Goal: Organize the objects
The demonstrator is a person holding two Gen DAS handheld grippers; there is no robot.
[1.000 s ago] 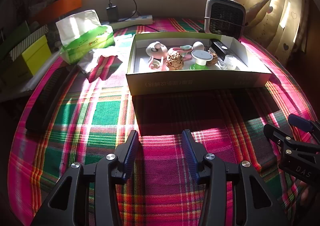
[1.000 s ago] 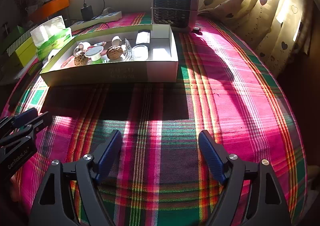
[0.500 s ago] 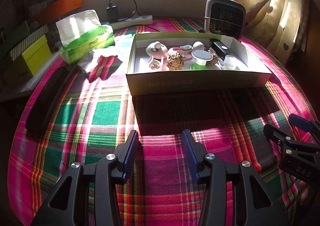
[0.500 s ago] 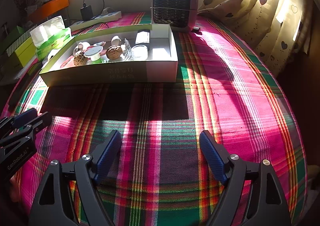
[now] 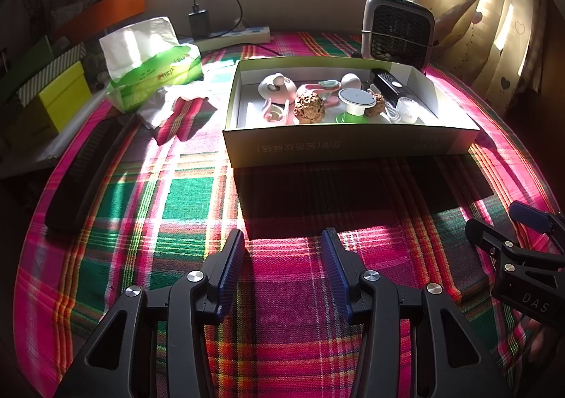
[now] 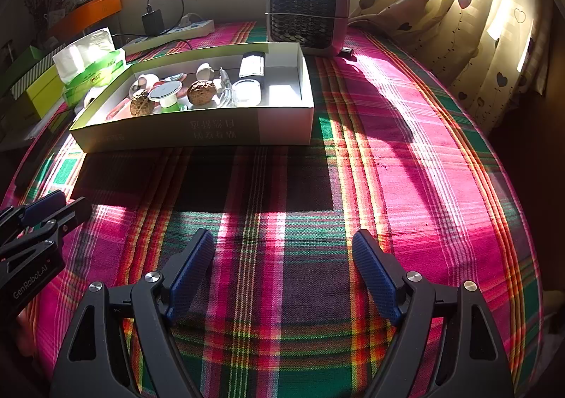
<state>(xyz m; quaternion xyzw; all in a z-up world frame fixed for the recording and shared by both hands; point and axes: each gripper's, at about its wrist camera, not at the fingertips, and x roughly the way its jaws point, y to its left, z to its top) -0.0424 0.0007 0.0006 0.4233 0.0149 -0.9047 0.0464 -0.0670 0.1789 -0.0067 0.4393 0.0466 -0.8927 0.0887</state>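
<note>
Cardboard box front wall hides the lower parts of its contents.

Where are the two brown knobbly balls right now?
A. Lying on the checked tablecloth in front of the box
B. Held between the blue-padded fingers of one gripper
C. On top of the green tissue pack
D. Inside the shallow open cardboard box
D: both brown knobbly balls sit inside the shallow open cardboard box, among the other small items, while the left gripper and right gripper are open with nothing between their fingers.
</note>
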